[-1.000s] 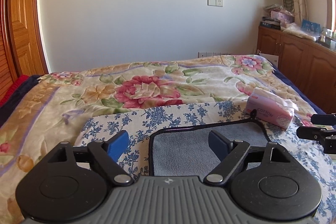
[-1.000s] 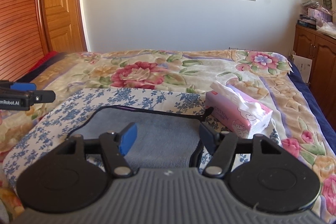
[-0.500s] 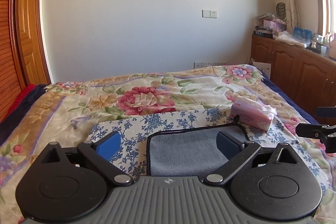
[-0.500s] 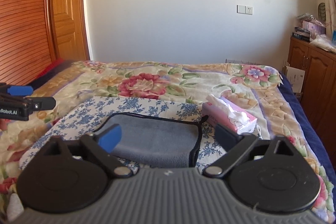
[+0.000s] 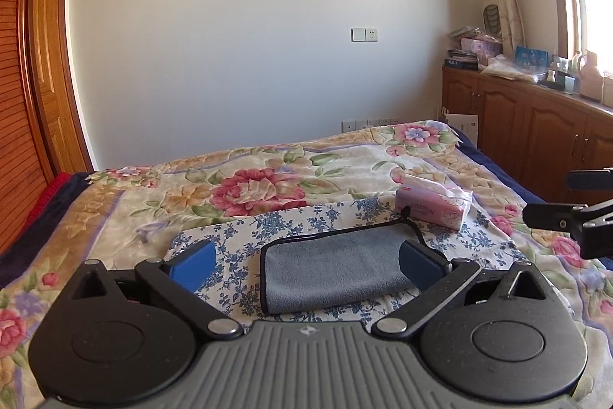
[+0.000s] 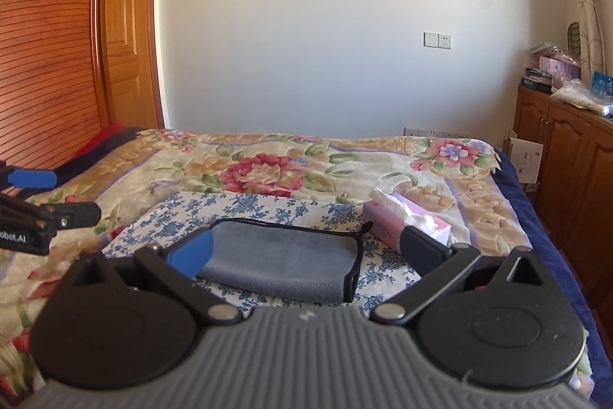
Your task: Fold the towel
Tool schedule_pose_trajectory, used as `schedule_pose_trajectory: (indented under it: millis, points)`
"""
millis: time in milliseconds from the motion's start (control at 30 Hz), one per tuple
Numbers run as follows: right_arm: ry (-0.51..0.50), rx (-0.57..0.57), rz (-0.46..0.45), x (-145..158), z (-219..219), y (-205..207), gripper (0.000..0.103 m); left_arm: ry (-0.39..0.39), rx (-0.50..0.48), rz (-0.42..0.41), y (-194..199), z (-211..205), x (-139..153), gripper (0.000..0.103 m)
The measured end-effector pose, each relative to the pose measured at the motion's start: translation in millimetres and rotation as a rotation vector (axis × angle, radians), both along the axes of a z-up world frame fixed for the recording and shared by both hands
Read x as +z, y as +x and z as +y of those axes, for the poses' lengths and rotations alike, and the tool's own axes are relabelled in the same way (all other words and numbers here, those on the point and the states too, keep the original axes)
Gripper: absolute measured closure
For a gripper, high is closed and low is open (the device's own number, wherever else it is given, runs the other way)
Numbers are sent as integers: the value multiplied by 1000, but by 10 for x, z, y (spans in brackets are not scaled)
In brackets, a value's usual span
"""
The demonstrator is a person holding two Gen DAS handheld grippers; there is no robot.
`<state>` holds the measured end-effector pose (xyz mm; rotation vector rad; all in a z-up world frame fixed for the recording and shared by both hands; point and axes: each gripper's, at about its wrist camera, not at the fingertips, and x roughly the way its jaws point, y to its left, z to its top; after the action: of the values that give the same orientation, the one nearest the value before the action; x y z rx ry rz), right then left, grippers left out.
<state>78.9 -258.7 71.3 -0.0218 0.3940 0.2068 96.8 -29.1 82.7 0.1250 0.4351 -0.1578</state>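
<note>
Both views are widening: the bed [image 5: 115,202] and blue-floral cloth [image 5: 245,236] are sinking toward the lower frame as both tools are retreating upward, suggesting folding is finished. The grey towel [image 5: 333,267] is lying folded at lower centre. The left gripper [image 5: 306,263] and right gripper [image 6: 306,250] are gaping wider than 1 second ago, gripping nothing.

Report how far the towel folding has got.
Done, by the look of it: the grey towel lies folded in a flat, compact rectangle on the blue floral cloth, beside the tissue pack. In hand: nothing; left gripper and right gripper have open, empty jaws. Left: seemingly nothing.
</note>
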Motion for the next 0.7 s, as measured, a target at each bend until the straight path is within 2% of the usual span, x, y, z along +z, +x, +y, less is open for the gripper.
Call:
schedule_pose_trajectory:
  millis: [400, 700]
  points:
    - [-16, -3, -37, 100, 80, -365, 0, -11, 22, -10, -365, 16, 92, 0]
    - [-15, -14, -43, -2, 145, -583, 0, -29, 23, -7, -666, 45, 3, 0]
